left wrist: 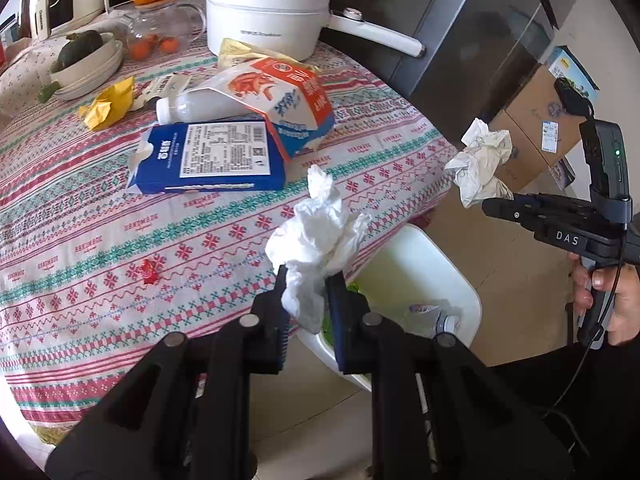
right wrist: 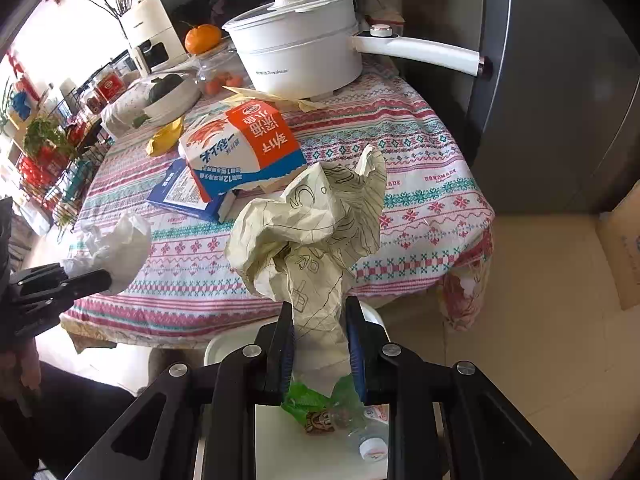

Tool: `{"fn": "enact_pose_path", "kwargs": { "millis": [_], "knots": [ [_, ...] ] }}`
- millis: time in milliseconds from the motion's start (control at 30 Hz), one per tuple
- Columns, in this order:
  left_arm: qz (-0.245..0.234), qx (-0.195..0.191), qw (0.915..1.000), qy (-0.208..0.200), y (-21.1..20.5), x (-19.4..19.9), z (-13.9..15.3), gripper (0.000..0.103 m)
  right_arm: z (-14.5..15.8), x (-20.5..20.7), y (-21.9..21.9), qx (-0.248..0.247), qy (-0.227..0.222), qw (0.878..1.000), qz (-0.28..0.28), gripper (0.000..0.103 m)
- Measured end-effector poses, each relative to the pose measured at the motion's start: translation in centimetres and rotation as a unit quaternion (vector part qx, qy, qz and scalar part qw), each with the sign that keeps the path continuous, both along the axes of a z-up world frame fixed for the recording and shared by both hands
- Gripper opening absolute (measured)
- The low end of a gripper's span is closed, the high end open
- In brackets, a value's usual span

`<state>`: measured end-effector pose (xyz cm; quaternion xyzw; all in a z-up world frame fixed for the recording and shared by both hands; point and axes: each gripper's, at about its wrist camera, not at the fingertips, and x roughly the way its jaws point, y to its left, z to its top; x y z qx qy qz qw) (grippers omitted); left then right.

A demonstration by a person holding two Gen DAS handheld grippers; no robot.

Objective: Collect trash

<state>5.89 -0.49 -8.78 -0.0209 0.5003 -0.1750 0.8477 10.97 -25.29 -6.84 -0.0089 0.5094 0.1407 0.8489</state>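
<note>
My left gripper [left wrist: 307,280] is shut on a crumpled white tissue [left wrist: 320,236], held over the table's front edge beside a white trash bin [left wrist: 460,280]. My right gripper [right wrist: 320,312] is shut on a crumpled cream paper with drawn lines [right wrist: 316,216], held above the bin [right wrist: 224,344]. The bin holds a green wrapper [right wrist: 304,400] and a plastic bottle [right wrist: 368,444]. The right gripper with its paper [left wrist: 482,160] shows at the right of the left wrist view. The left gripper with its tissue [right wrist: 120,248] shows at the left of the right wrist view.
On the patterned tablecloth [left wrist: 120,240] lie a blue box [left wrist: 208,156], an orange and white snack bag [left wrist: 280,96], a white bottle [left wrist: 192,106] and a yellow wrapper [left wrist: 108,106]. A white pot [left wrist: 272,12], bowls [left wrist: 88,64] and a cardboard box [left wrist: 536,128] stand around.
</note>
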Motion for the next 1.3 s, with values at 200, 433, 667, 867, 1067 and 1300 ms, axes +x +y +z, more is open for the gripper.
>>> {"fn": "enact_pose_path", "kwargs": {
  "millis": [200,433,667,867,1067,1300],
  "knots": [
    [-0.047,0.019,0.9987,0.004,-3.5,-1.3,-1.2,0.019,-0.9,-2.7,-1.2,-0.001,0.005,1.0,0.004,0.024],
    [-0.096,0.037,0.9945,0.016,-6.7,-2.6,-3.1,0.02,-3.6,-4.9,-1.9,-0.011,0.035,0.999,0.013,0.024],
    [-0.155,0.067,0.9848,0.041,-9.7,-3.5,-6.2,0.032,-5.7,-5.4,-2.4,-0.021,0.062,0.998,0.016,0.025],
    [-0.157,0.089,0.9828,0.038,-9.8,-3.6,-6.7,0.049,-6.0,-5.5,-2.4,-0.023,0.068,0.997,0.019,0.025],
    [-0.123,0.074,0.9891,0.034,-8.0,-2.8,-5.6,0.056,-6.5,-5.7,-1.9,-0.029,0.078,0.996,0.032,0.025],
    [-0.078,0.052,0.9949,0.04,-5.5,-2.0,-4.8,0.064,-7.4,-5.6,-0.9,-0.036,0.097,0.994,0.047,0.028]
  ]
}}
